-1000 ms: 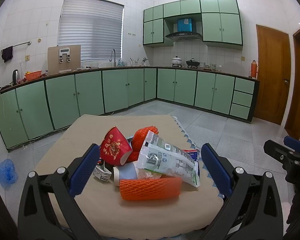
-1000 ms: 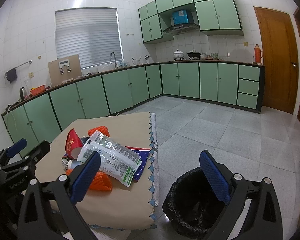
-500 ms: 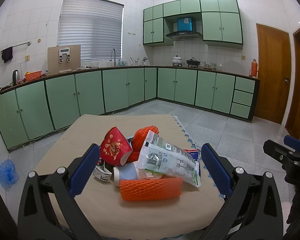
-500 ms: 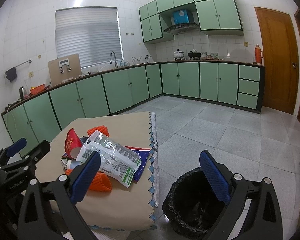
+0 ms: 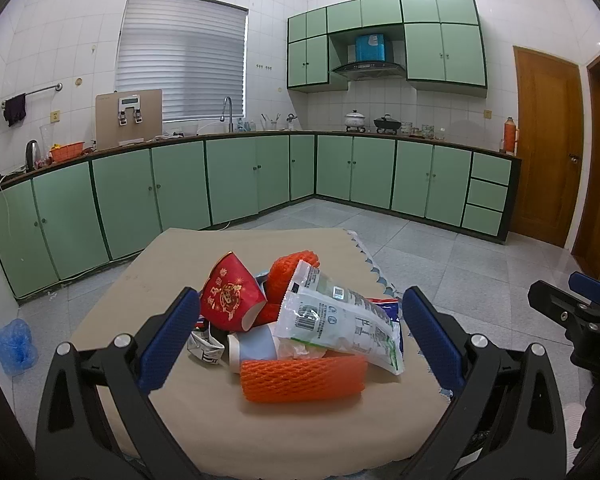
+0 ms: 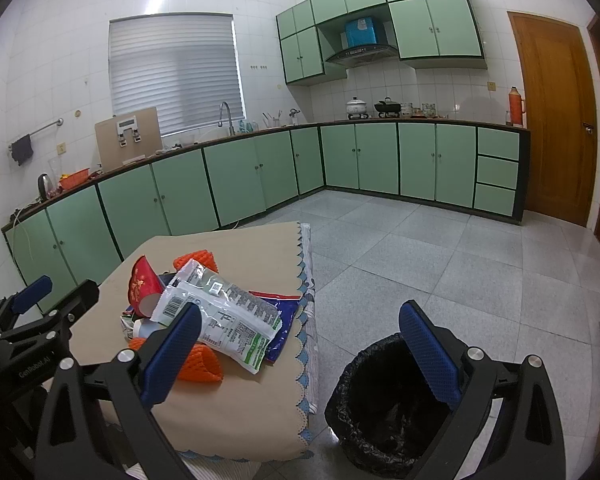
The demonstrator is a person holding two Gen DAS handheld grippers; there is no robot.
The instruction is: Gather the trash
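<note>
Both grippers, left gripper (image 5: 296,334) and right gripper (image 6: 300,352), hold their jaws wide apart and empty, unchanged from the earlier frames. On the desk (image 5: 180,252), near to far: two orange foam nets (image 5: 303,375), one white printed wrapper (image 5: 340,318), one red paper cup (image 5: 230,298). The pile lies just beyond the left jaws, untouched. One black-lined bin (image 6: 384,404) stands on the floor right of the desk, below the right jaws.

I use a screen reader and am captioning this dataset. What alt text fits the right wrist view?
The open right gripper hangs between a table piled with trash and a black-lined bin on the floor. The left gripper shows at the left edge; green kitchen cabinets line the walls behind.
</note>
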